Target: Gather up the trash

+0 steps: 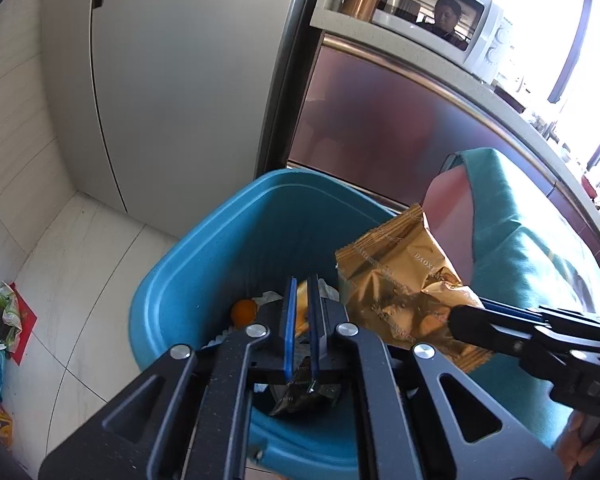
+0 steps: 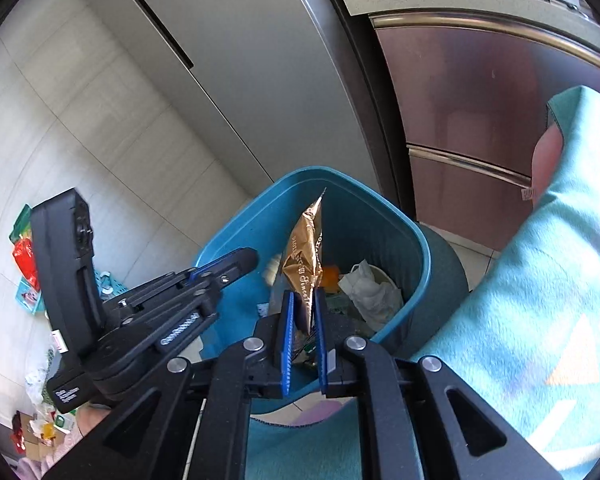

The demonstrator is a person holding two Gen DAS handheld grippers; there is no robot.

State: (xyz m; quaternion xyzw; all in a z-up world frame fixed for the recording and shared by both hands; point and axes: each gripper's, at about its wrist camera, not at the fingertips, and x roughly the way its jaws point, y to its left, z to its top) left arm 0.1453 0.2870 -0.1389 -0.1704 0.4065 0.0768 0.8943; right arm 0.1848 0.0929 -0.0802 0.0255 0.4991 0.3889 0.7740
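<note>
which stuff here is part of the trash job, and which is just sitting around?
Job: gold wrapper, right gripper shut on it, blue bin, floor litter.
Just around: fridge, microwave, teal blanket.

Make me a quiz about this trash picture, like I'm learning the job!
1. What is the right gripper pinching? A) a gold wrapper B) a spoon C) a sock
2. True or false: the bin is empty.
3. What colour is the bin?
Key: 1 A. 2 False: crumpled white paper and other trash lie inside. 3 Blue.
</note>
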